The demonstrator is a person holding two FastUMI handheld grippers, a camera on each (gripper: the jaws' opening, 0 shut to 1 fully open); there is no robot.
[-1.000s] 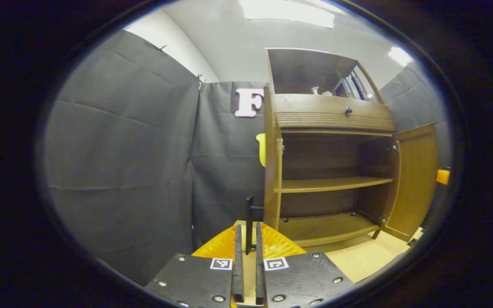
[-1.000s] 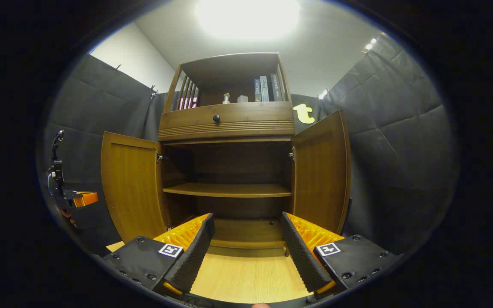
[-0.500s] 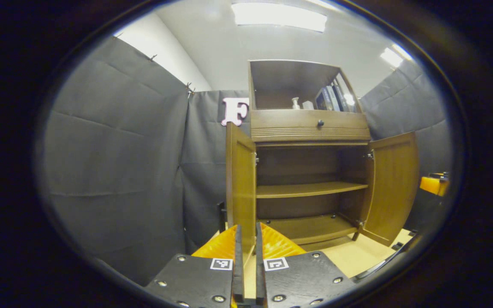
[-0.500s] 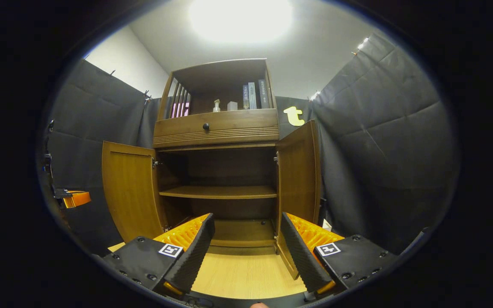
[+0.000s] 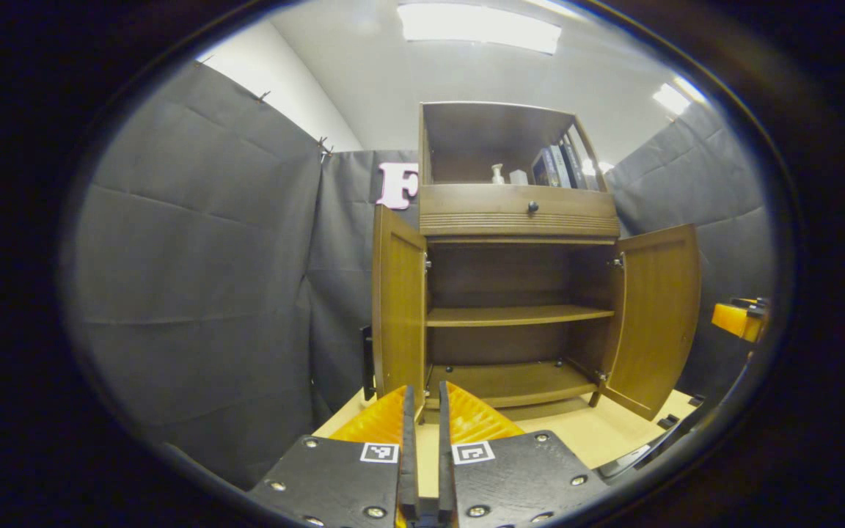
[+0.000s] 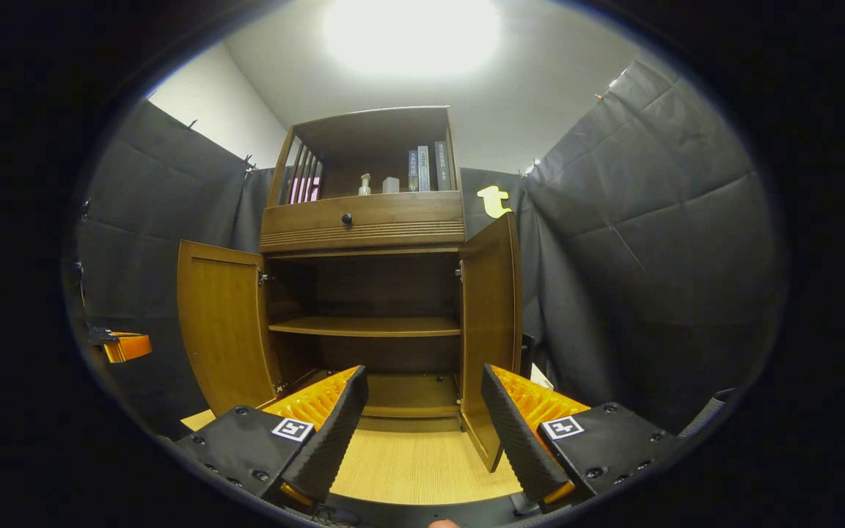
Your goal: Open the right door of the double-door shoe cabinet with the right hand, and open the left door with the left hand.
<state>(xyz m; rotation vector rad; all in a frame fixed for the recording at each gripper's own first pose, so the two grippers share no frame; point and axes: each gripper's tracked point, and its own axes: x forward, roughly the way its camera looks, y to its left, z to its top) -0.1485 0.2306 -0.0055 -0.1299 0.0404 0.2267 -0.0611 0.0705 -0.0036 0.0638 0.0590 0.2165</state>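
Observation:
The wooden shoe cabinet (image 5: 518,220) stands ahead with both lower doors swung open and bare shelves inside. In the left gripper view the left door (image 5: 398,308) is seen nearly edge-on, its dark handle (image 5: 366,363) on the outer face; the right door (image 5: 657,315) hangs wide. My left gripper (image 5: 422,422) is shut with nothing between its fingers, a short way in front of the left door's lower edge. In the right gripper view my right gripper (image 6: 422,425) is open and holds nothing, back from the cabinet (image 6: 364,220), with the right door (image 6: 488,330) just ahead of its right finger (image 6: 518,433).
A drawer with a round knob (image 5: 532,207) sits above the doors, and books and a small bottle (image 6: 364,185) stand on the top shelf. A light wooden floor (image 6: 408,462) lies in front. Black cloth walls close in on both sides. The left gripper (image 6: 125,345) shows far left.
My left gripper has come off the left door's handle and drawn back. Both grippers have backed away from the cabinet, which looks smaller. Both doors stay open.

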